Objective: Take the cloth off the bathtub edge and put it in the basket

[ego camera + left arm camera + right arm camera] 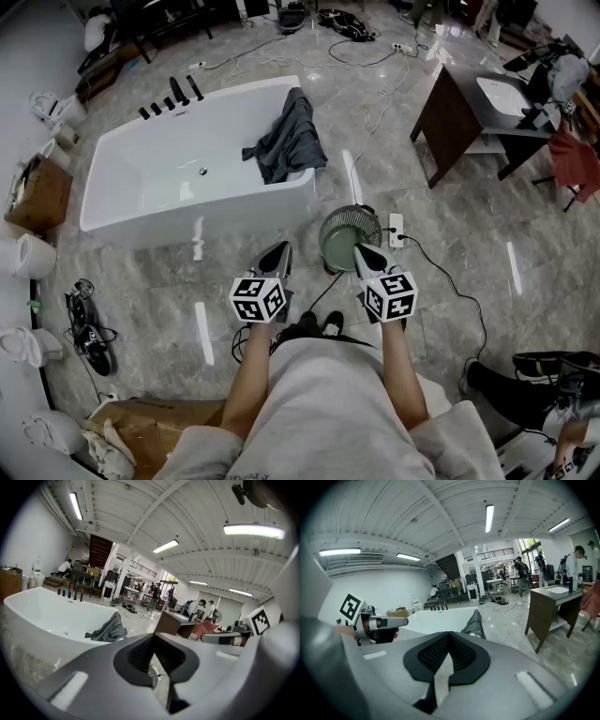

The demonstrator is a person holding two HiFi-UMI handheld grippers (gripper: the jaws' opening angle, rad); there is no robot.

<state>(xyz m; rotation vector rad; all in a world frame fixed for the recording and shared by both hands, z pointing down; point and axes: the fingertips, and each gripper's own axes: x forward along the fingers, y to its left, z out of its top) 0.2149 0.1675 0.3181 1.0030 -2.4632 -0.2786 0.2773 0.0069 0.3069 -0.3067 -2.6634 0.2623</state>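
1. The white bathtub [141, 183] fills the 10 to 11 o'clock part of the head view. It stands on the polished stone floor, with black tap fittings [171, 97] along its far rim.
2. The cloth [291, 141] is dark grey and lies draped over the tub's right-hand edge, at about 12 o'clock from the left gripper. One part spills inside the tub and the other hangs down the outside wall.
   - It looks soft, limp and light, so it should sag and trail once lifted, and it is not fragile.
   - The rim is smooth, so the cloth will probably slide off freely.
   - The best hold looks like the bunched ridge where it crosses the rim, so that both halves rise together. A single thin edge could slip out.
3. The left gripper [276, 257] has its jaws pressed together with nothing between them. It is held low in front of the person, pointing toward 12 o'clock, well apart from the cloth.
4. The basket [349, 240] is round and sits on the floor just beside the tub's near right corner. It is at 1 o'clock from the left gripper and 11 o'clock from the right one, and it looks empty.
5. The right gripper [367, 257] also has its jaws together and carries nothing. Either tool would have to spread its jaws before taking the cloth.
6. A dark wooden cabinet [450, 122] stands at 2 o'clock, well apart from the basket.
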